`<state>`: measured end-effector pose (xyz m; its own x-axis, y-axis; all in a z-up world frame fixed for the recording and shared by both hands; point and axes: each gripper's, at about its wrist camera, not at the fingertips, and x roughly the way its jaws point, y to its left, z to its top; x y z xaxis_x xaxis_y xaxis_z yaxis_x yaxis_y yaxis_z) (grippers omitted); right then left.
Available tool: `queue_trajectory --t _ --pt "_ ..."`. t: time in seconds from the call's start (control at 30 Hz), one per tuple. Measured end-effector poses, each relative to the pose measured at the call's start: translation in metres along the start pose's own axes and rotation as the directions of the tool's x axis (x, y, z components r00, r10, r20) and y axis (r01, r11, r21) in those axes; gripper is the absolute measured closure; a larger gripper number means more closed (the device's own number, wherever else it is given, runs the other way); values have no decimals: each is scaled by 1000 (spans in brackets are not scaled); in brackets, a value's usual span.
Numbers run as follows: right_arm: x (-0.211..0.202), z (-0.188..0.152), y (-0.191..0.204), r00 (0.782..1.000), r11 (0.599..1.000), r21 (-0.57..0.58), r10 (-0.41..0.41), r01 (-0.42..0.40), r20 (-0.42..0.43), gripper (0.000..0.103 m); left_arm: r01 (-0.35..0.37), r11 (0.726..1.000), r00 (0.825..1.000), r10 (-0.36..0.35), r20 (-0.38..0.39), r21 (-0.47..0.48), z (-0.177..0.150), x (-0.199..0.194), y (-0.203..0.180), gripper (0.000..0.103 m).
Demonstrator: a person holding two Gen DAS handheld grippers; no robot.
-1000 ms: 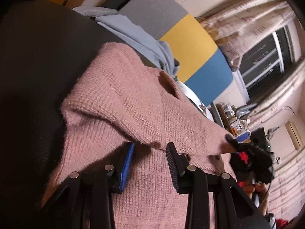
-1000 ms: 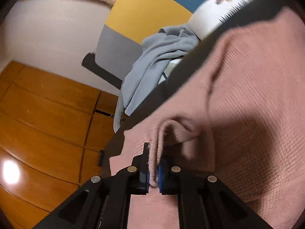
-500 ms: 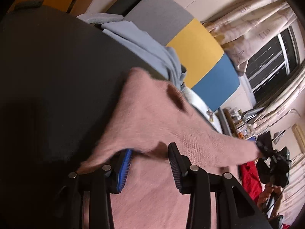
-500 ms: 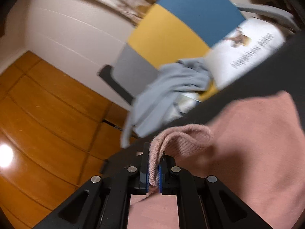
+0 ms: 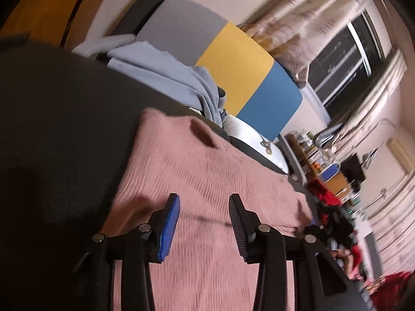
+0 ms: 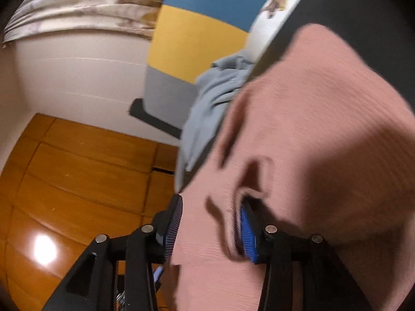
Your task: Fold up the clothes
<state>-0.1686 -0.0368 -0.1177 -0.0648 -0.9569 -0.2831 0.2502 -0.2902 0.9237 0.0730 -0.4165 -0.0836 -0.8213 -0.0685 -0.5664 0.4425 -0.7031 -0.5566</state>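
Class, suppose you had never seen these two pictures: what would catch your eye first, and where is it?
The pink knitted sweater fills the foreground, spread on a dark surface. Behind it stands a chair back in grey, yellow and blue, with a pale blue garment draped at its base. The right gripper is opening, with sweater cloth lying between its fingers.

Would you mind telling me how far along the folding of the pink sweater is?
Done: one fold, the pink sweater lies doubled on the dark surface. In hand: the right gripper is opening, knit between its pads; the left gripper is open above it. Left: further folds, plus the grey-blue garment on the chair.
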Motion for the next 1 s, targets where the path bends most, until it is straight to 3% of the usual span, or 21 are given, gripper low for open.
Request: queue_trajectory --t 0.1,0.17,0.27,0.3,0.37,0.43,0.5,0.57,0.63,0.7,0.73,0.77,0.87,0.97,1.0 --pt "13 9 11 999 999 -45 -24 23 -25 49 -10 1000 1000 10 -3 26 13 20 -9 63" --pt "22 12 20 996 990 -106 -91 88 -26 51 -48 998 999 48 -10 48 20 35 -12 63" --pt "30 16 36 988 968 -203 -155 150 -6 90 -70 993 997 72 -20 90 17 47 -12 63" --pt "20 13 50 996 962 -256 -85 91 34 90 -80 992 996 83 -31 101 15 51 -10 63" --pt "-2 4 78 994 930 -368 33 7 102 90 -97 991 991 105 -83 92 6 62 0 63" --pt "-6 0 87 992 901 -431 2 53 125 91 -78 995 992 84 -94 56 2 64 10 63" --pt "5 2 71 984 896 -408 -146 175 102 91 -75 997 992 78 -95 34 5 63 12 63" --pt "15 5 44 946 876 -359 -309 321 94 90 -85 995 991 90 -96 53 5 61 6 63" --pt "12 4 26 914 857 -321 -391 404 105 90 -67 994 993 75 -90 89 5 57 -4 63" --pt "-1 2 23 866 806 -319 -471 499 165 90 -54 991 995 63 -74 123 5 55 -14 63" --pt "-3 3 27 858 794 -327 -477 513 190 90 -48 989 996 58 -70 138 6 55 -19 63" --pt "-5 2 33 854 783 -342 -475 520 210 90 -42 987 996 52 -66 153 7 55 -24 63" --pt "8 -14 70 887 739 -495 -419 457 194 85 -30 983 998 39 -47 182 18 60 -42 63" --pt "44 -39 100 893 620 -670 -425 408 150 61 -14 981 999 21 -32 194 28 69 -59 63" --pt "55 -45 103 887 579 -709 -440 402 143 61 -3 979 999 9 -32 202 29 73 -65 63"
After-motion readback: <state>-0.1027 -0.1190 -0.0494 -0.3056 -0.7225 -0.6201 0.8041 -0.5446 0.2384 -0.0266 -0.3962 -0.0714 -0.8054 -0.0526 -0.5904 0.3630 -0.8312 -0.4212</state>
